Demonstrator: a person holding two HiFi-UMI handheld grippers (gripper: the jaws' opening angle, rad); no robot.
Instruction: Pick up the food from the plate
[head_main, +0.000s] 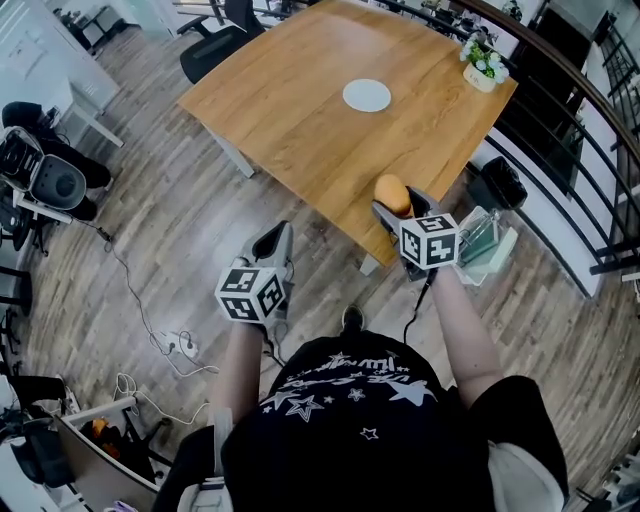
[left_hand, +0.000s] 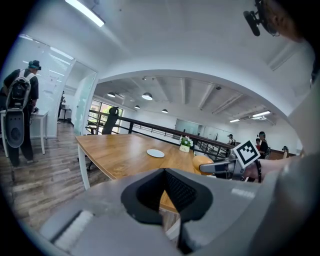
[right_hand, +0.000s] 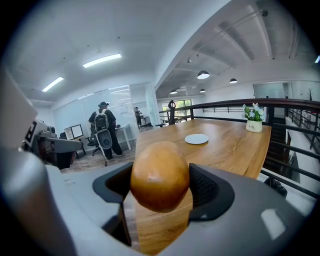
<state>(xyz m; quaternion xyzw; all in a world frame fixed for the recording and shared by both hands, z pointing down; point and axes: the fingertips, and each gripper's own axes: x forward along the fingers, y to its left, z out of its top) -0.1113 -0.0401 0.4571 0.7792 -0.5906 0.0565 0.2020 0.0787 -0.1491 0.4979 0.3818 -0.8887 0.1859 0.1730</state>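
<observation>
The left gripper (head_main: 277, 243) hangs off the table's (head_main: 300, 110) near edge, jaws pressed together on nothing, and is best left out of the way there. The white plate (head_main: 367, 95) at mid-table is bare. The right gripper (head_main: 397, 207) pinches the round golden-brown food (right_hand: 160, 175) above the table's near corner; a level gripper and a firm but gentle squeeze should stop it slipping or denting.
</observation>
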